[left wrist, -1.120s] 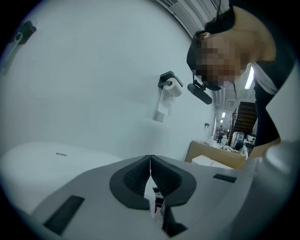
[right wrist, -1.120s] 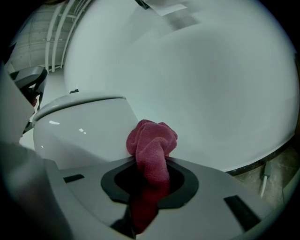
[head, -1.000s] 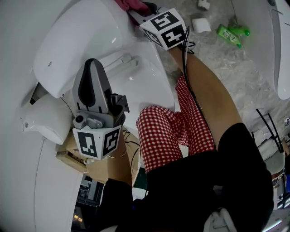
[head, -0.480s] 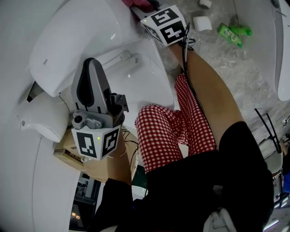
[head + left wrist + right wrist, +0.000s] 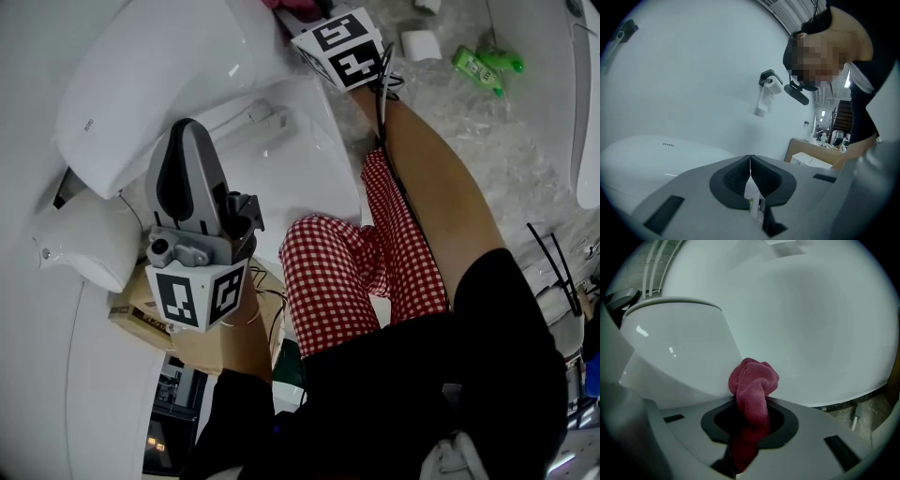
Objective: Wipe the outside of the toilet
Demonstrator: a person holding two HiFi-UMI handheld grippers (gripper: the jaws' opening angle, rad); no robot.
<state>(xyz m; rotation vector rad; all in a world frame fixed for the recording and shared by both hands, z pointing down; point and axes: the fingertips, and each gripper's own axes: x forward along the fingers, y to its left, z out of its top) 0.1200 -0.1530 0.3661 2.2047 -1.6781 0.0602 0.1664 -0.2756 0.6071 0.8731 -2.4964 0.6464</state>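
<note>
Now, left gripper (image 5: 750,160): its jaws are together with nothing between them; it points up over the closed lid and does no work.
Toilet (image 5: 159,70): white and glossy, it fills the left of the head view, with the lid down; its curved outer side lies in front of my other tool.
Cloth (image 5: 754,379): a dark pink wad that bulges out past the jaw tips and seems to touch the porcelain just under the lid's edge.
Right gripper (image 5: 753,414): clamped on the cloth, reached far forward, low beside the bowl.
Step, as I judge it: wiping the outer side, with most of the shell not yet covered.
Risk, slip: if I drag hard across the curve, the wad may pull out of the jaws.
Risk, scrape: little cloth sticks out, so a steep angle could put the hard jaw tips on the glaze.
Risk, knock: my idle tool hangs near the lid and could bump it as I lean.
</note>
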